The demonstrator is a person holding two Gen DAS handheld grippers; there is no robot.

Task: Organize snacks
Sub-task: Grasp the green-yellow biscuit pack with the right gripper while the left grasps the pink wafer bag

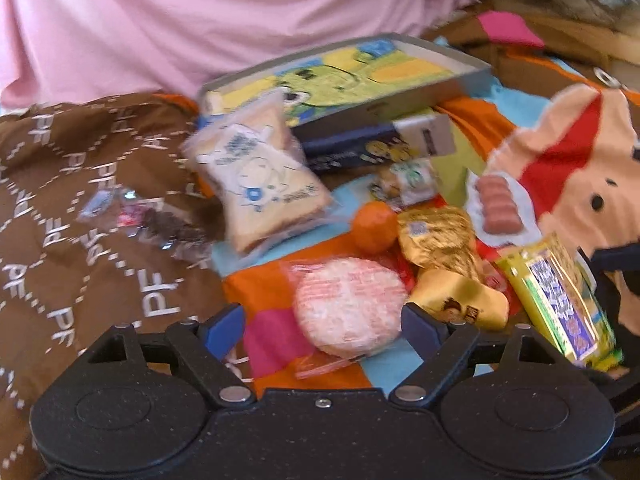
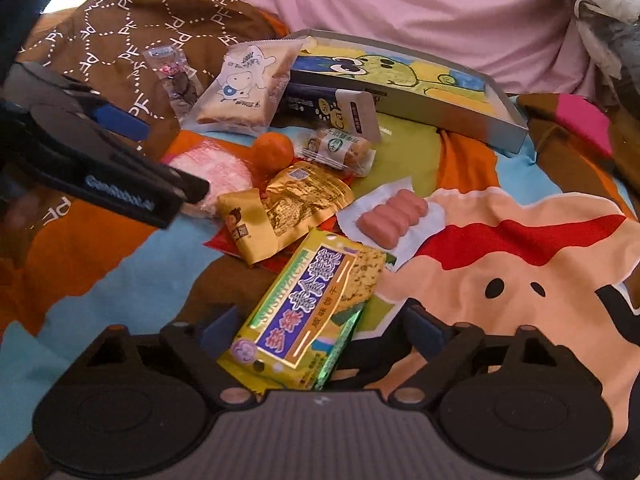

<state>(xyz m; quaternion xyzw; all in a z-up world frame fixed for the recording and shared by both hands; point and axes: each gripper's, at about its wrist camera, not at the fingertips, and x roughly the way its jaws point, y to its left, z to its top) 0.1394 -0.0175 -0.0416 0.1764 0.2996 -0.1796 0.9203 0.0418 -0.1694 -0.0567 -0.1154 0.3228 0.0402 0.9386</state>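
Your grey cartoon-lined cardboard box (image 2: pixel 404 80) at twelve o'clock holds nothing. Every snack lies loose on the bed. Both claws gape: left claw (image 1: pixel 324 328) around the pink round wrapped cake (image 1: pixel 348 308), right claw (image 2: pixel 316 334) around the yellow cracker packet (image 2: pixel 304 312).

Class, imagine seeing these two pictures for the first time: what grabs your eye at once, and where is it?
The yellow cracker packet lies between the right gripper's open jaws. A round pink-wrapped rice cake sits between the left gripper's open jaws. Behind the snack pile, a shallow box with a green cartoon lining rests against the pink bedding.
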